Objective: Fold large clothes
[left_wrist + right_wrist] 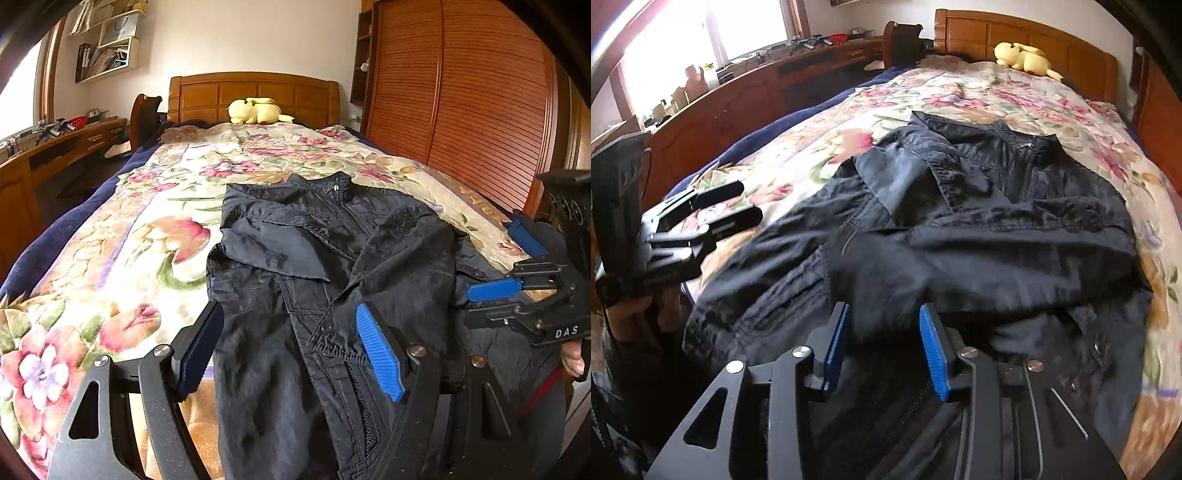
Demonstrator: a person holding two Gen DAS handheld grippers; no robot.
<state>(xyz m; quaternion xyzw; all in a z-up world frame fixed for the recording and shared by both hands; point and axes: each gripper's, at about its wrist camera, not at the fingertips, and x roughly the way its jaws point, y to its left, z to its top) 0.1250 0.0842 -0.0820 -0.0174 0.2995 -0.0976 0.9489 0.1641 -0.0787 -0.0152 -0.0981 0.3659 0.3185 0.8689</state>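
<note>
A black zip-up jacket (pixel 332 266) lies front up on the floral bedspread (pixel 147 236), collar toward the headboard, both sleeves folded in across its chest. It also shows in the right wrist view (pixel 979 229). My left gripper (pixel 291 332) is open above the jacket's lower left part, holding nothing. My right gripper (pixel 882 332) is open over the jacket's hem, empty. The right gripper shows in the left wrist view (pixel 506 258) at the jacket's right edge. The left gripper shows in the right wrist view (pixel 738 206) beside the jacket's left edge.
A yellow plush toy (pixel 255 110) lies at the wooden headboard (pixel 255 92). A wooden desk (pixel 55 147) with clutter runs along the left of the bed. Louvred wardrobe doors (pixel 480 110) stand on the right. A dark blue blanket (pixel 44 243) edges the bed's left side.
</note>
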